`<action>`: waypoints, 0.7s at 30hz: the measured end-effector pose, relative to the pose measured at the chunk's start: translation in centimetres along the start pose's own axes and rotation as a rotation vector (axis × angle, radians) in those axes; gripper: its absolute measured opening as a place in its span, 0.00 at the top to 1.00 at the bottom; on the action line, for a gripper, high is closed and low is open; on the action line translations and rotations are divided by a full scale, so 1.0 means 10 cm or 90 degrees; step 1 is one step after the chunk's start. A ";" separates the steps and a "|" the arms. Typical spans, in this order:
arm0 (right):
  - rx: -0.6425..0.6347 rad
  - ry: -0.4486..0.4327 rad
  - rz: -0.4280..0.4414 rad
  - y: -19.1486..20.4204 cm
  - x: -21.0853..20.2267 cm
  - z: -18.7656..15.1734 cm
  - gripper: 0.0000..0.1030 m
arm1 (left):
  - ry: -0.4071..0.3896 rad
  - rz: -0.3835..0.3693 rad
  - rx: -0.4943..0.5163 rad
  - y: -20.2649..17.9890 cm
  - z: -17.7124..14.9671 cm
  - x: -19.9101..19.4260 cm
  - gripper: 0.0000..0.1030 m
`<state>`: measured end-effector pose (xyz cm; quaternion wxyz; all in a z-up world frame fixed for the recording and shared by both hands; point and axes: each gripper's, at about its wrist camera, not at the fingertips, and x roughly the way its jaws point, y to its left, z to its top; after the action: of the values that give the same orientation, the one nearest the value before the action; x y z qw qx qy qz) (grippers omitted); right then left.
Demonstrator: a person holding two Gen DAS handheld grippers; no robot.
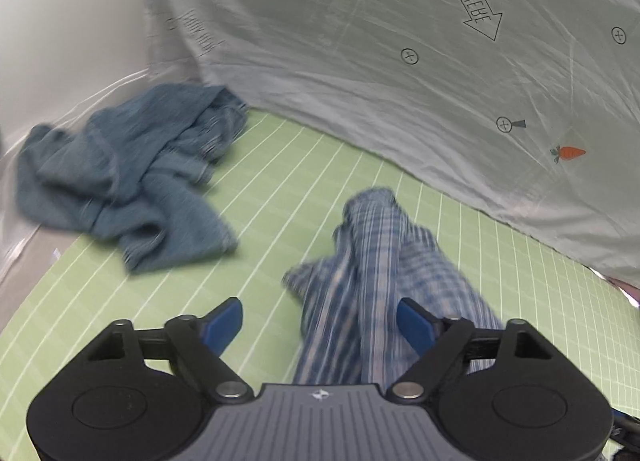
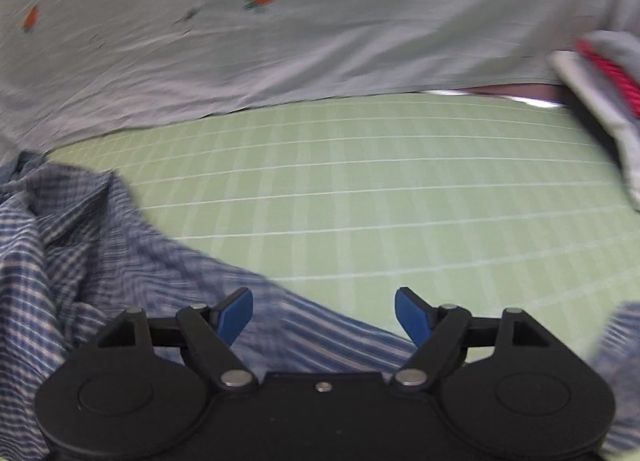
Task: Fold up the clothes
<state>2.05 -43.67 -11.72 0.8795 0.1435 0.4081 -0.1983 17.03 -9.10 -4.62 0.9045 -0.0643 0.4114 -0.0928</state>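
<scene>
Plaid shirt (image 1: 380, 281) bunched on green mat (image 1: 260, 181), at twelve o'clock of left tool (image 1: 320, 321), blue pads spread, pinching nothing. Right tool (image 2: 324, 313) likewise spread; shirt at nine o'clock, unfolded, awaiting regrasp.

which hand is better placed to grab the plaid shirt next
Left, probably. The left gripper is open with the bunched plaid shirt running between its fingers. The right gripper is open too, mostly over bare green mat.
</scene>
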 end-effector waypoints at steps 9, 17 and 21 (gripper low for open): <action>-0.141 0.064 0.077 0.74 0.72 0.21 0.39 | 0.057 -0.019 -0.021 -0.01 0.34 0.71 0.18; -0.242 0.010 0.091 0.78 0.85 0.45 0.98 | 0.083 -0.039 -0.054 0.02 0.32 0.89 0.85; -0.179 -0.079 -0.005 0.29 0.87 1.01 0.98 | 0.048 -0.026 -0.051 0.04 0.35 0.69 0.89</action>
<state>15.20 -47.37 -11.87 0.9136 0.0049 0.3775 -0.1509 24.18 -10.06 -7.47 0.8830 -0.1054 0.4471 -0.0971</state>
